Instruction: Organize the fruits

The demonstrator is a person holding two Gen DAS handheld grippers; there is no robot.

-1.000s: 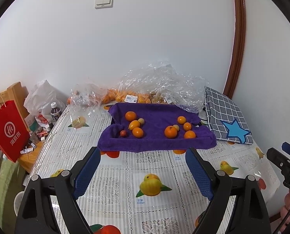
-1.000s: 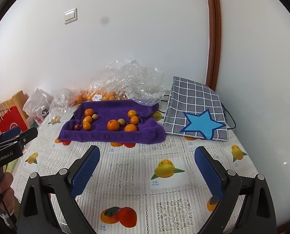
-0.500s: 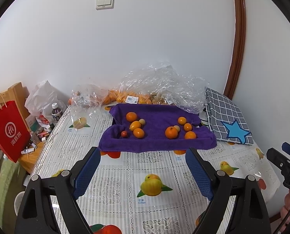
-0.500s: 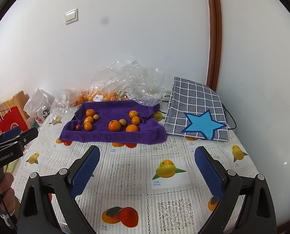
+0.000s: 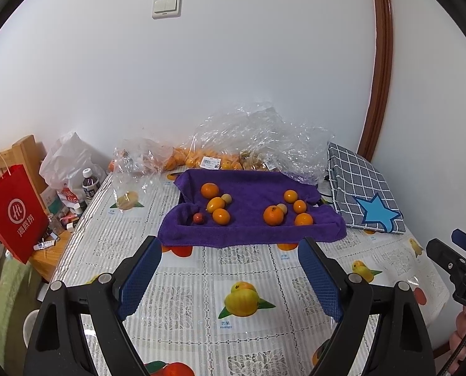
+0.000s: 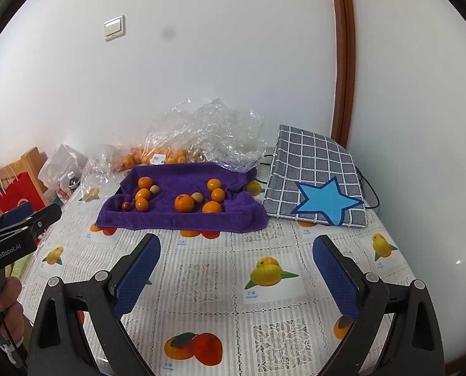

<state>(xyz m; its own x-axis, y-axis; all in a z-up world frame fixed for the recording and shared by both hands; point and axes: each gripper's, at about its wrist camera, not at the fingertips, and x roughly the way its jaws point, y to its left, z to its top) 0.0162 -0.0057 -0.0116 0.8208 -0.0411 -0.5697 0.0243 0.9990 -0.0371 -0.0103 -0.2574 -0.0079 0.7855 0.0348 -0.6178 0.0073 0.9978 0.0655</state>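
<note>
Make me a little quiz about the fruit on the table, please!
1. True or false: the left gripper is holding an orange.
2. What colour is the towel under the loose fruits? A) green B) purple C) white
3. Fill in: the checked cloth beside the towel has a blue ____ on it.

Key: 1 false, both it and the right gripper are open and empty. 2 B. 3 star.
</note>
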